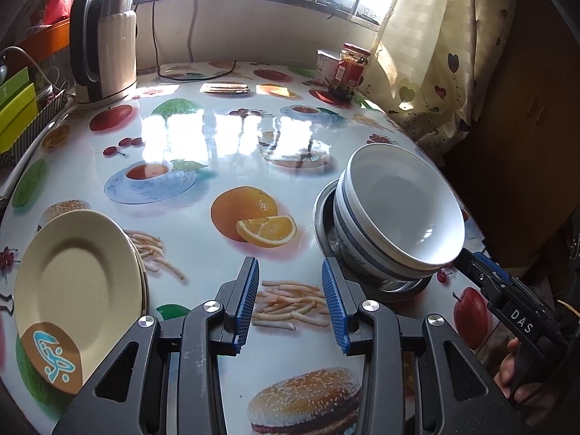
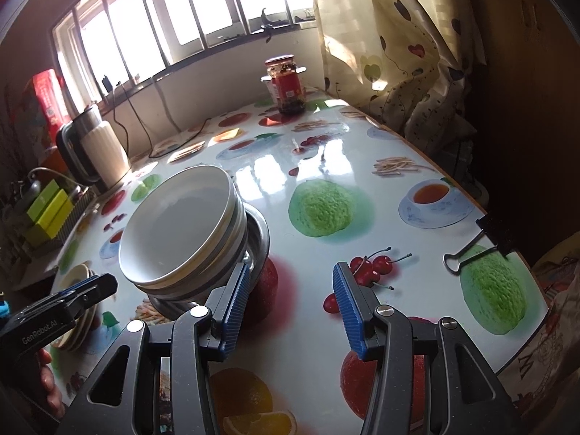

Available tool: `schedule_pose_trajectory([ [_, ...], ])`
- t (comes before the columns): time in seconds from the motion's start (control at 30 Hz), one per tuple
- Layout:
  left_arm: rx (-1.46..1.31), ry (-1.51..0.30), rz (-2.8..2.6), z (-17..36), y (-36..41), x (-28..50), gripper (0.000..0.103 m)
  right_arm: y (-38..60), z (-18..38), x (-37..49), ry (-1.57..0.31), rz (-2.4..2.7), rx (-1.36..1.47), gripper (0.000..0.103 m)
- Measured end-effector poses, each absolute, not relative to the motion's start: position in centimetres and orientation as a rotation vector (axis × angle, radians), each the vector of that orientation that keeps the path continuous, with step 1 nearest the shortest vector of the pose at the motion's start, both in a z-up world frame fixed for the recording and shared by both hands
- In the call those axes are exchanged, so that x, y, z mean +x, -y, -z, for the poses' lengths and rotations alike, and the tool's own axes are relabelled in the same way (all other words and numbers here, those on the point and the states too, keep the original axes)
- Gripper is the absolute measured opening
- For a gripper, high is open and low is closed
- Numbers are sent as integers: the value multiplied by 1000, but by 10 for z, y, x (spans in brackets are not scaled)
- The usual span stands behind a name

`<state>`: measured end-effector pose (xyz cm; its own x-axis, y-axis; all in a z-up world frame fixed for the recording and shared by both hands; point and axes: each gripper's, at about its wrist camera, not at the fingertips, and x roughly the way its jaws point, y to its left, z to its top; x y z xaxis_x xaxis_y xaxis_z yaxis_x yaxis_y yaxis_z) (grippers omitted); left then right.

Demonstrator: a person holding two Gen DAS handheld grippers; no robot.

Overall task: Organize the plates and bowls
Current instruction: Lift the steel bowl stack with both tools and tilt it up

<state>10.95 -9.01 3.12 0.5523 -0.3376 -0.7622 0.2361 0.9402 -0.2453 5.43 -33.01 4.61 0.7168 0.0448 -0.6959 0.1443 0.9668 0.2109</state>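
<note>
Two white bowls [image 1: 398, 214] with blue bands are nested and stand in a shallow metal dish [image 1: 395, 285] at the table's right. A stack of cream plates [image 1: 76, 279] lies at the near left. My left gripper [image 1: 291, 301] hangs open over the printed tablecloth between them, nothing between its blue pads. My right gripper [image 2: 291, 304] is open too, with only tablecloth in its gap. Its left pad is close beside the metal dish [image 2: 259, 239] and the bowls [image 2: 181, 232]. From the left wrist view, the right gripper [image 1: 471, 261] sits just at the bowls' near right side.
An electric kettle [image 1: 105, 40] with its cord stands at the far left. A red-lidded jar [image 1: 353, 65] and a white cup are at the far right by the curtain. A black binder clip [image 2: 471, 250] lies near the table's right edge. Green boxes line the left.
</note>
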Motion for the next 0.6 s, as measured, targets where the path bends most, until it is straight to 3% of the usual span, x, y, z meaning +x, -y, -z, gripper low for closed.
schedule_pose_trajectory([
  [0.6, -252, -987, 392, -12, 89, 137, 38, 345, -23, 80, -813, -9, 353, 47],
])
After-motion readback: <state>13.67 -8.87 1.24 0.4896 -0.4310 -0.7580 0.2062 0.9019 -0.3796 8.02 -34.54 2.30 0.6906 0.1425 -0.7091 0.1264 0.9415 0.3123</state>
